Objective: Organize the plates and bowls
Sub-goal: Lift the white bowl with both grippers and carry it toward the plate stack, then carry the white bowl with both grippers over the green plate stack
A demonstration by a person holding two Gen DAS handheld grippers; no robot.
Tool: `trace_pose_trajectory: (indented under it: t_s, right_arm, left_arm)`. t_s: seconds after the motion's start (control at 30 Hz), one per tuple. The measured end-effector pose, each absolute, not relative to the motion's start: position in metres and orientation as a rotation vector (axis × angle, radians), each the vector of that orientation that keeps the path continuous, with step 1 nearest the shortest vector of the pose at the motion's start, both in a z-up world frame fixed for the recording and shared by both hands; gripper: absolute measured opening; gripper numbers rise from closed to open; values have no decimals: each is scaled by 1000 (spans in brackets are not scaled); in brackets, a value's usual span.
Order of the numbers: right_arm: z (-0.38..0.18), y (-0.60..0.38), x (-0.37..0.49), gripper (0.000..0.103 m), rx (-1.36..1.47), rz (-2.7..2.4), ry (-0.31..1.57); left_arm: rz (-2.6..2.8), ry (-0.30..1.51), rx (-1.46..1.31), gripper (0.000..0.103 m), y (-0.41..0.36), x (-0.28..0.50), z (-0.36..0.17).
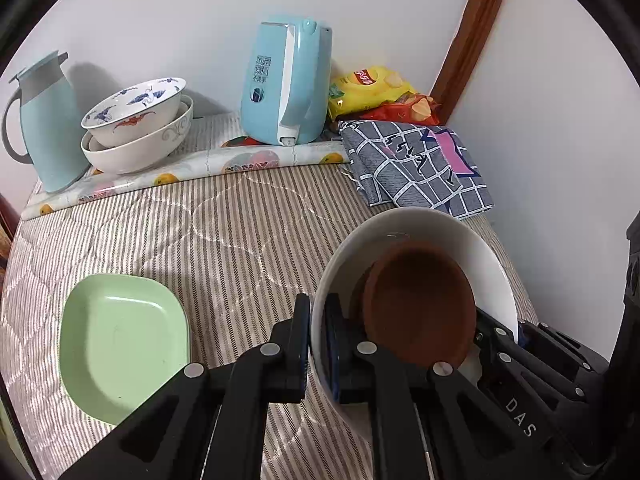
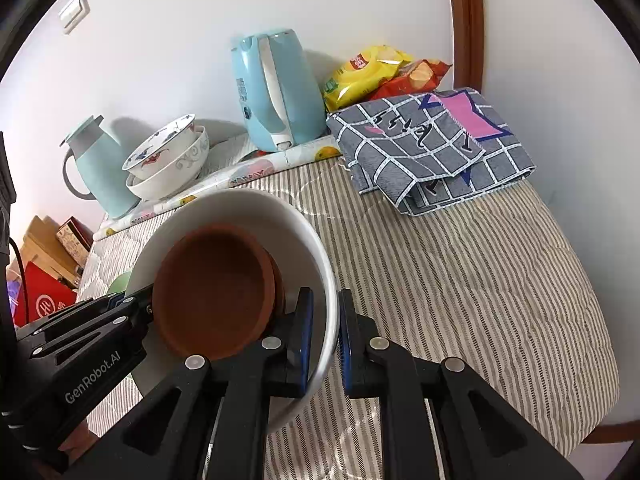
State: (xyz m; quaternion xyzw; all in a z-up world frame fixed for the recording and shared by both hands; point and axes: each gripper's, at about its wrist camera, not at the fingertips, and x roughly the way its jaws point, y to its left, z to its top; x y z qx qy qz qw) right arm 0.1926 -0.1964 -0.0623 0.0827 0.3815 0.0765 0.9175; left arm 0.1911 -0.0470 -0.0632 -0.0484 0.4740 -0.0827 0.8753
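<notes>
Now | left gripper (image 1: 318, 344): clamped on white bowl (image 1: 420, 224) rim | right gripper (image 2: 325, 340): clamped on opposite rim

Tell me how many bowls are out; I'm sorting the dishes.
3. Two are nested by the wall: the painted bowl inside the plain white bowl. The large white bowl, holding brown saucers, is clamped between both grippers. More could be hidden.

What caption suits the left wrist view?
Both tools clamp a white bowl holding brown dishes above a striped quilt.
</notes>
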Motion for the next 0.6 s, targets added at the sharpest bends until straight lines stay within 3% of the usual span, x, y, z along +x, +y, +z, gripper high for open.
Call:
trace_pose_trajectory:
  t_s: [0.6]
  right_arm:
    - [-56,-181,180,12,171,150,768]
  left_arm:
    - [-179,978,-91,8,-30,181,-53]
